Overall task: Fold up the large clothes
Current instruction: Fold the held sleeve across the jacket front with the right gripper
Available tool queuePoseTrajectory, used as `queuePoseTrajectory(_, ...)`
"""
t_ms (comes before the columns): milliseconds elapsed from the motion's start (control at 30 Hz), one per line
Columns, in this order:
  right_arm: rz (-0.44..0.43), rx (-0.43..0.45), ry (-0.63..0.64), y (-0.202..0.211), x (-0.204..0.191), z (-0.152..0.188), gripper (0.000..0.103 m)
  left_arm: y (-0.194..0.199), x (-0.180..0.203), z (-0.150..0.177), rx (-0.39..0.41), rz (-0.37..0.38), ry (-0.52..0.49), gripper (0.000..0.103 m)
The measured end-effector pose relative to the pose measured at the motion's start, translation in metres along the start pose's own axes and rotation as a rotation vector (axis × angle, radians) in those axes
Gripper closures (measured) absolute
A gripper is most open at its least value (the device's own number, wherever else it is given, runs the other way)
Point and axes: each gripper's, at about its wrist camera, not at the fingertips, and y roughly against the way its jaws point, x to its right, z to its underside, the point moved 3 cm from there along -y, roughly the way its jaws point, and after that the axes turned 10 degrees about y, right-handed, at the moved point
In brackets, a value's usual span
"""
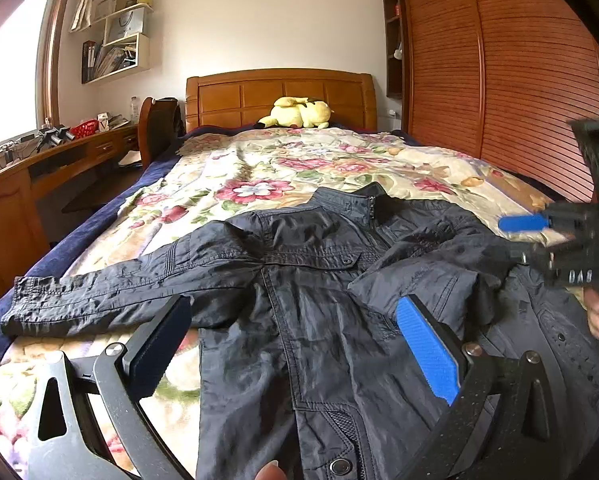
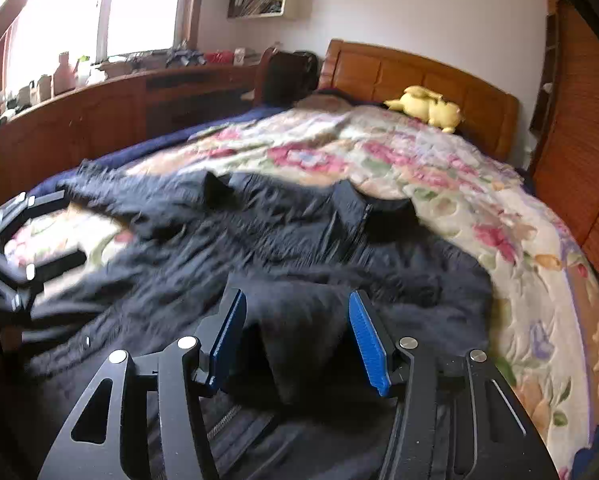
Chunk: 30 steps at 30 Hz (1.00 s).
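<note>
Nearest us, our left claw [image 1: 295,344] is spread wide over the jacket's front, gripping nothing; our right claw [image 2: 297,344] is also spread, with a fold of dark cloth between its pads, not pinched as far as we can tell. The jacket [image 1: 319,280] lies face up on the bed [image 1: 259,168], one sleeve [image 1: 99,292] stretched out, the other folded in. We judge it light, limp and slippery, so we'd take hold at cuff or shoulder seam.

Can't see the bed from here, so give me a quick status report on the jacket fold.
Left gripper open, right gripper open, both empty. Dark jacket front-up on the floral quilt, one sleeve across chest, other out flat. Nothing in the way.
</note>
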Motion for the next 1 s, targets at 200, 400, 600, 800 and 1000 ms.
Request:
queuePoseTrajectory(200,0.028,-0.031,-0.057,0.001,0.018,0.026,0.046,-0.001,0.004,0.002,-0.007,0.004,-0.018,0.0)
queuePoseTrajectory(400,0.133,-0.105,-0.16,-0.011,0.054,0.06,0.046,-0.005,0.016,0.01,-0.028,0.023,-0.04,0.0)
queuePoseTrajectory(600,0.204,-0.126,-0.221,-0.029,0.077,0.085,0.045,-0.009,0.031,0.019,-0.058,0.068,-0.049,0.0)
queuePoseTrajectory(800,0.209,-0.088,-0.315,-0.035,0.085,0.104,0.025,-0.008,0.049,0.023,-0.064,0.092,-0.078,0.0)
queuePoseTrajectory(1000,0.175,-0.087,-0.33,-0.04,0.089,0.108,0.025,-0.016,0.079,0.017,-0.083,0.124,-0.131,0.005)
